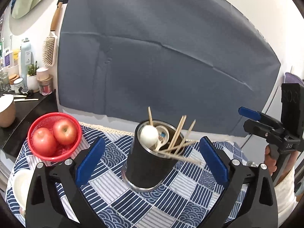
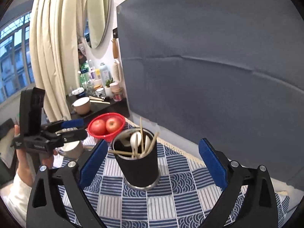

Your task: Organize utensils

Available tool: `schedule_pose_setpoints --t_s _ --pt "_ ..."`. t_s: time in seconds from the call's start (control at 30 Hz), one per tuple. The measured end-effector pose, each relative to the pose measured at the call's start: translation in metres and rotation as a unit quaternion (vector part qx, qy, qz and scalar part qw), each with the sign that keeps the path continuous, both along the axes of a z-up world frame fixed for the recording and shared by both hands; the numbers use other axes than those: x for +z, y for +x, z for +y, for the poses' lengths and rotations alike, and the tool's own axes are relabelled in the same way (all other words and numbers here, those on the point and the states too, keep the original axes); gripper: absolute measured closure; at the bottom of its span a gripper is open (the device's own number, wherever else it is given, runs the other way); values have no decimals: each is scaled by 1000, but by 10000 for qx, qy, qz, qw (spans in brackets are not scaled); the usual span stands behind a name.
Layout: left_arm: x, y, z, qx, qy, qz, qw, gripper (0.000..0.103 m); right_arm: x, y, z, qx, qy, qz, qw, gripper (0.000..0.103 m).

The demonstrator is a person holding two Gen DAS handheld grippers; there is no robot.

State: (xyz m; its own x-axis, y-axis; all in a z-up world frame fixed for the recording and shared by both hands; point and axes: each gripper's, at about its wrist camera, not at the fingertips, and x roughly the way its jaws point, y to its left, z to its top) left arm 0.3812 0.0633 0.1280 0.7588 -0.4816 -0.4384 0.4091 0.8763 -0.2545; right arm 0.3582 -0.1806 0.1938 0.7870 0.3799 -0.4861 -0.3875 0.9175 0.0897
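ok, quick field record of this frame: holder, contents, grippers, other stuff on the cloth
holder: black cup, upright on the blue patterned cloth
contents: white spoons, wooden chopsticks, all sticking out of the rim
left gripper: open, nothing held
right gripper: open, nothing held
other: red basket with two apples, left of the cup

Left wrist view looks forward and down between its own fingers, close to the utensil cup (image 1: 150,152) on the checked cloth (image 1: 117,193). Right wrist view does likewise from the other side. Both share the cup (image 2: 138,163), cloth, apple basket (image 1: 54,135) and grey backdrop (image 1: 161,57).
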Motion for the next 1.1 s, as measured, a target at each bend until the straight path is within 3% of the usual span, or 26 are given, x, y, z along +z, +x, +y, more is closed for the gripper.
schedule_pose_setpoints --t_s 0.27,0.57,0.9,1.1 --pt "-32 -32 3 212 278 18 9994 6 -47 -30 -11 -94 156 45 9998 10" --pt "-67 -77 -10 336 877 -175 9954 6 -93 -65 -10 -240 28 -27 9997 9" --pt "-106 -104 -27 427 562 -90 9975 6 -134 -102 -4 -424 -181 40 9989 8" --pt "-125 -114 -38 645 733 -257 9949 6 -160 -114 -6 -520 -296 205 9980 8"
